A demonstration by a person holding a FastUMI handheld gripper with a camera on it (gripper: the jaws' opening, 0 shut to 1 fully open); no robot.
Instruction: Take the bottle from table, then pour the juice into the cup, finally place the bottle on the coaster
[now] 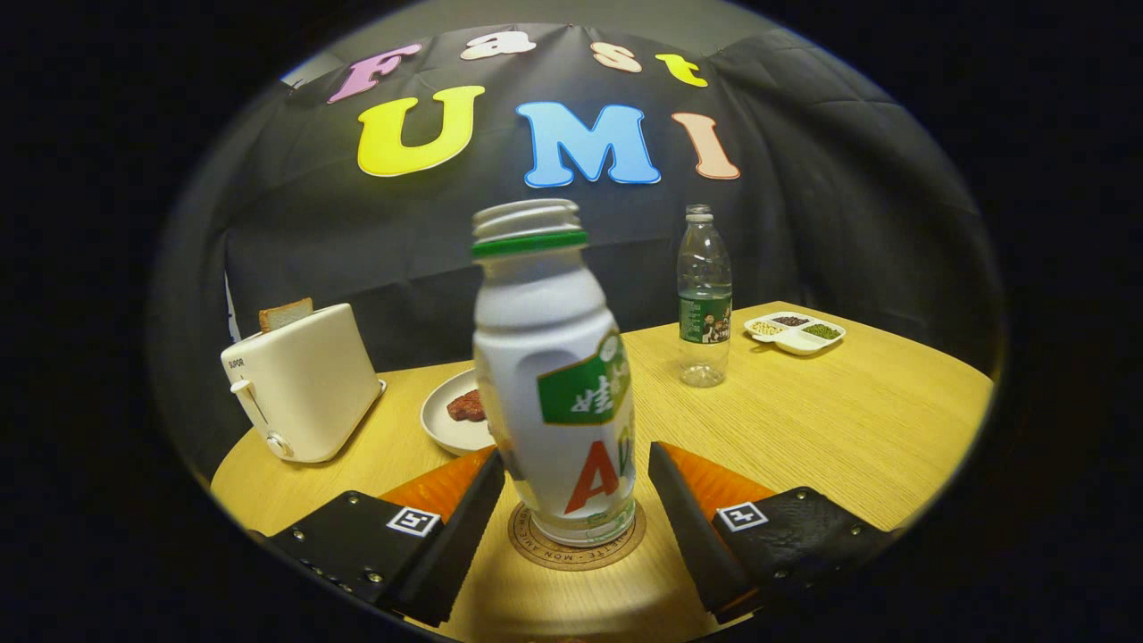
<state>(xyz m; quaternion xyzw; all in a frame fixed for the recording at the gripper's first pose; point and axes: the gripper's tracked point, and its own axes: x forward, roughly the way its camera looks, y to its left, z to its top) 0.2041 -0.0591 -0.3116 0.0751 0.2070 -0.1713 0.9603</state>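
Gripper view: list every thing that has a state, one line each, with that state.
White juice bottle: uncapped, upright on the coaster, between the jaws.
Coaster: flat on the table, under the bottle.
Gripper: jaws open, a gap shows on the right side.
Clear water bottle: upright, looks empty.
Toaster: bread sticking out of the slot.
Plate: holds a dark piece of food.
Divided dish: compartments filled.

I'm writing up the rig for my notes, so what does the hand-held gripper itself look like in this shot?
The hand-held gripper has two flat, wedge-shaped fingers that taper forward, their inner faces ribbed. Each sits on a dark block with small metal screws, and each block carries a square black-and-white tracking marker. No cables or sleeves show. The fingers stand open either side of the white bottle on its coaster.
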